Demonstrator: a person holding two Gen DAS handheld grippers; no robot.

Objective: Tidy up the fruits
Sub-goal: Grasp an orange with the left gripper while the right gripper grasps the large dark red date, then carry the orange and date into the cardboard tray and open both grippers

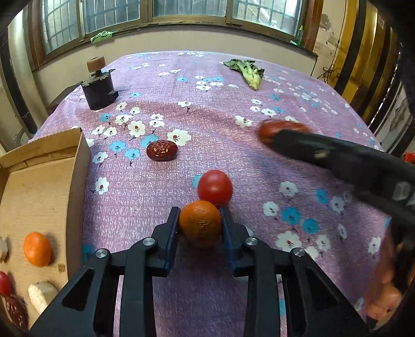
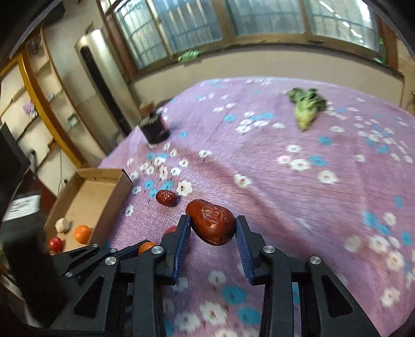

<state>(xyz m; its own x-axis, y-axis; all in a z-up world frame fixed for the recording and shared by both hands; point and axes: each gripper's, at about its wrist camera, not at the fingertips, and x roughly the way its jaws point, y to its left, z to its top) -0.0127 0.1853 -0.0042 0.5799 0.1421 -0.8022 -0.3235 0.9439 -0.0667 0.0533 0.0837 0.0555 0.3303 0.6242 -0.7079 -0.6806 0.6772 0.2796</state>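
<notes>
Counter wears a purple cloth with white and blue flowers. Barred windows run along the far wall; shelving and a tall silver unit stand at the room's left side.

Far side of the counter: a dark jar with a knobbed lid at left, leafy greens at right, well apart.

Cardboard box sits at the counter's left edge. Inside: an orange, a small red fruit, pale chunks, and a dark red date partly cut off by the frame.

Left tongs grip a mandarin, pads pressed on both its sides. A tomato touches the mandarin just behind it. A wrinkled date lies loose on the cloth between box and tomato.

Right tongs are closed on a big date, which sits tilted between the blue pads. From the left view the right tool crosses the right side, blurred, hiding part of that date. A hand holds it at the lower right edge.
</notes>
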